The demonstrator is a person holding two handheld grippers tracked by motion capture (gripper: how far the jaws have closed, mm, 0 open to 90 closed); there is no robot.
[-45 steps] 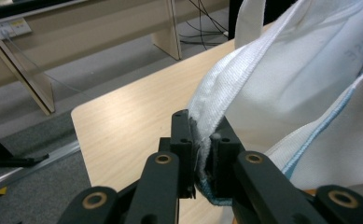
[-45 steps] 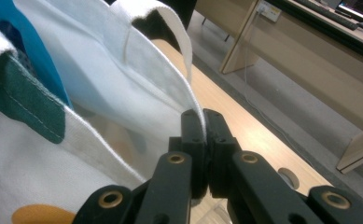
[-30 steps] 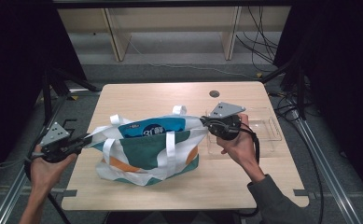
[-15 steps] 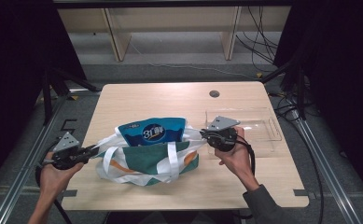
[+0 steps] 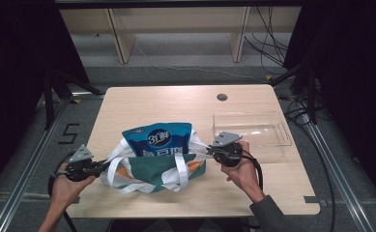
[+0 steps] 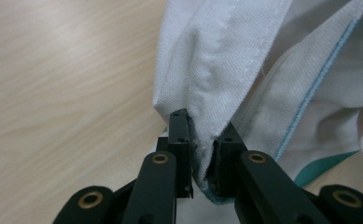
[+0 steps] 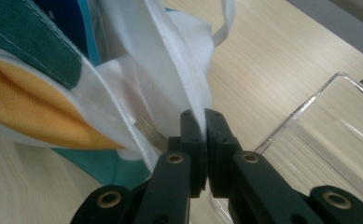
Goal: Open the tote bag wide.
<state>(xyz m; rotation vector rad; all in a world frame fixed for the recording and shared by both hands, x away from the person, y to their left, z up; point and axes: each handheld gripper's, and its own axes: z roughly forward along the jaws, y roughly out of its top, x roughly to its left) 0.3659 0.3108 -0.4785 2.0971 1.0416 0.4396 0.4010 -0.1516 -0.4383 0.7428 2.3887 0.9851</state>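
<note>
Pale wood counter (image 5: 142, 104) | tote bag (image 5: 156, 169) slumped mid-counter, long axis spanning left tool (image 5: 98, 166) to right tool (image 5: 210, 152) | both clamped on opposite rim ends | blue pouch (image 5: 159, 140) upright between, nearer right.

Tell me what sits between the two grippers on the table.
In the high view, the cloth bag with a blue pouch in it spans from left gripper to right gripper.

A clear plastic tray (image 5: 252, 129) is set on the right part of a light wooden table (image 5: 166, 104). A small dark round hole (image 5: 222, 97) is seen near the table's far edge.
</note>
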